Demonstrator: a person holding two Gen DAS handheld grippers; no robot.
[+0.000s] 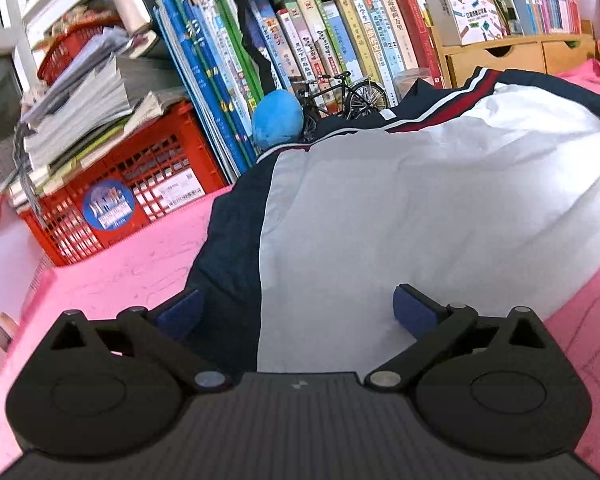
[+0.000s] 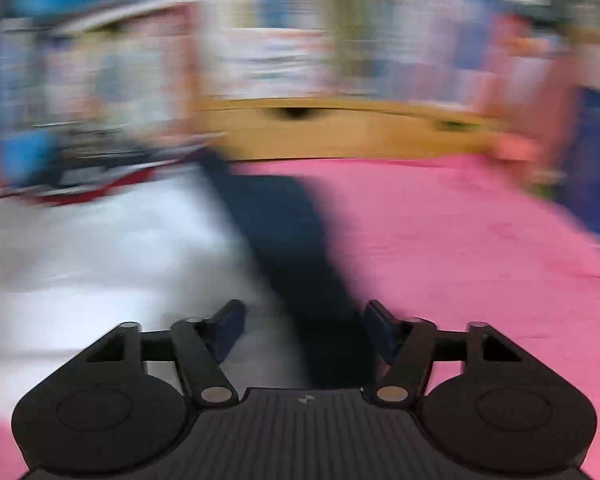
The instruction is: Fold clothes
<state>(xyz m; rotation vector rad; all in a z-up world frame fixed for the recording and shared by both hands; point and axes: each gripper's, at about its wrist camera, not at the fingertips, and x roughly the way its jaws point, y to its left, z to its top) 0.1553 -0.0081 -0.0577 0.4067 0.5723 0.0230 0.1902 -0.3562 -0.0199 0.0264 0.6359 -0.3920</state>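
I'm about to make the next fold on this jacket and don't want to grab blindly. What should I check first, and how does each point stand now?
1. Left gripper open and empty: ok, its pads stand wide apart over the jacket, pressing nothing.
2. Right gripper open and empty: ok, there is a gap between the pads and nothing is pinched.
3. Jacket lies on the pink table: ok.
4. Jacket lies flat: not ok, the white panel bulges.
5. Bare table right of the jacket's navy edge: ok in the right wrist view.
6. Right wrist view sharp enough to aim: not ok, heavily blurred.
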